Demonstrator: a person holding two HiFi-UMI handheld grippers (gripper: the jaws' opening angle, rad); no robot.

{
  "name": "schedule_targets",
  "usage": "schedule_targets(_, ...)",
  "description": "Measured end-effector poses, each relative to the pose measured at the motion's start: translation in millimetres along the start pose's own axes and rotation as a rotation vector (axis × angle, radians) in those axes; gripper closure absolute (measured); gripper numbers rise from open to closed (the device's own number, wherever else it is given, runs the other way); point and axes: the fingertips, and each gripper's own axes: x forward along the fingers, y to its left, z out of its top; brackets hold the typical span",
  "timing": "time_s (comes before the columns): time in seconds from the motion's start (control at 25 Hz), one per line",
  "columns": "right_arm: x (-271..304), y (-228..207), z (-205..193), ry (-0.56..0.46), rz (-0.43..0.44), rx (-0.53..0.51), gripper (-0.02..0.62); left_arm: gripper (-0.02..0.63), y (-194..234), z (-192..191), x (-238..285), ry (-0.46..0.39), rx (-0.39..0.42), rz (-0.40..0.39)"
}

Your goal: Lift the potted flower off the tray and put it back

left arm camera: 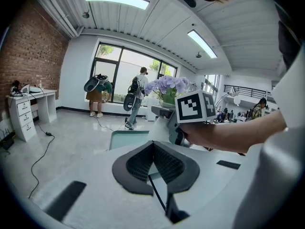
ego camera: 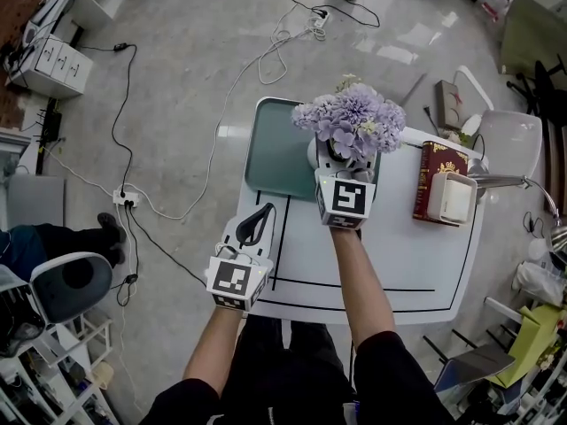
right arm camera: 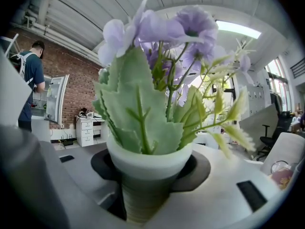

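The right gripper's [right arm camera: 150, 173] fingers [right arm camera: 102, 168] pinch the ribbed white pot [right arm camera: 143, 194] of the potted flower [ego camera: 350, 118] from both sides, just under its rim, with the dark pads against its wall. They reach in nearly level from the person's side, so the pot's upright axis stands square across them and the green leaves and lilac blooms rise straight above the grip. The pot sits over the right part of the teal tray [ego camera: 275, 149], toward the tray's near edge. No view shows its base, so I cannot tell whether it rests on the tray or is a little clear of it. By my reading the lift should go straight up along that axis, to keep the top-heavy blooms from tipping. The left gripper [ego camera: 257, 224] lies off the tray's near left corner over the white tabletop [ego camera: 399, 255], its fingers [left arm camera: 138, 163] pressed together on nothing, well apart from the pot. The right hand is plainly the one placed for the move
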Motion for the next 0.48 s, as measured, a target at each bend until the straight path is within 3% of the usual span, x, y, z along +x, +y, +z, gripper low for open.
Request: schedule_targets(0.48,-27,-3,24,-0.014,0.011,0.003,0.364,0.6,-18,20,-6,-0.036,0.008,-0.019)
